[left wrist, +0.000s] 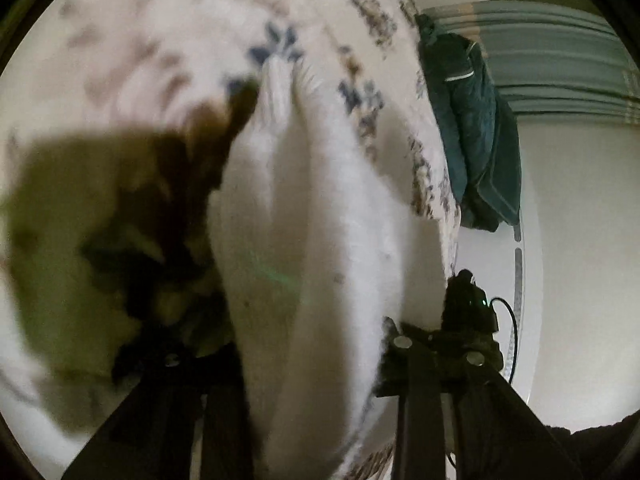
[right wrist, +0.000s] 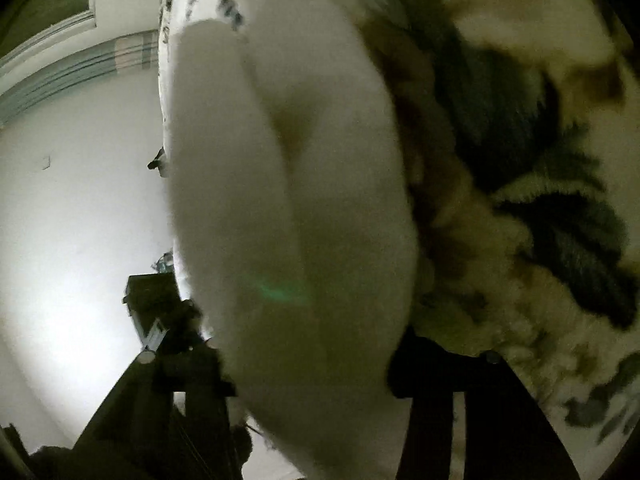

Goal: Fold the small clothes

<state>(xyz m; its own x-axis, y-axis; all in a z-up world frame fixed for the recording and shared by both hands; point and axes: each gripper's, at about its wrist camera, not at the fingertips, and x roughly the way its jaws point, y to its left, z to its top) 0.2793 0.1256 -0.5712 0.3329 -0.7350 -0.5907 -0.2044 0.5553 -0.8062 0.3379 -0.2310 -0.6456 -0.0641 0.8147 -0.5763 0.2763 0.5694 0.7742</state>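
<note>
**Both grippers on the white fleece, held off the bed**

Here's the white fuzzy garment [left wrist: 304, 216], filling the middle of both wrist views and running straight out ahead along the fingers. The left gripper [left wrist: 312, 356] has it between its two fingers, which stand either side of the cloth with the fabric bunched thick between them; they look closed onto it, though the tips themselves are buried in fleece. Same story on the right gripper [right wrist: 312, 364]: white cloth [right wrist: 288, 200] packed between the fingers, apparently pinched.

Why hold it this way? My read is that two grips on one edge let the piece hang and straighten before it is laid down for a fold.

Ahead and to the left of the left tool lies a dark brown patterned blanket [left wrist: 132, 220]; beyond it, the floral bedsheet [left wrist: 192, 32]. Off to that tool's right, a teal garment [left wrist: 472, 128] hangs past the bed edge. The right tool has the mottled blanket [right wrist: 520, 160] just to its right.

Everything is motion-blurred, so contact detail is uncertain.
</note>
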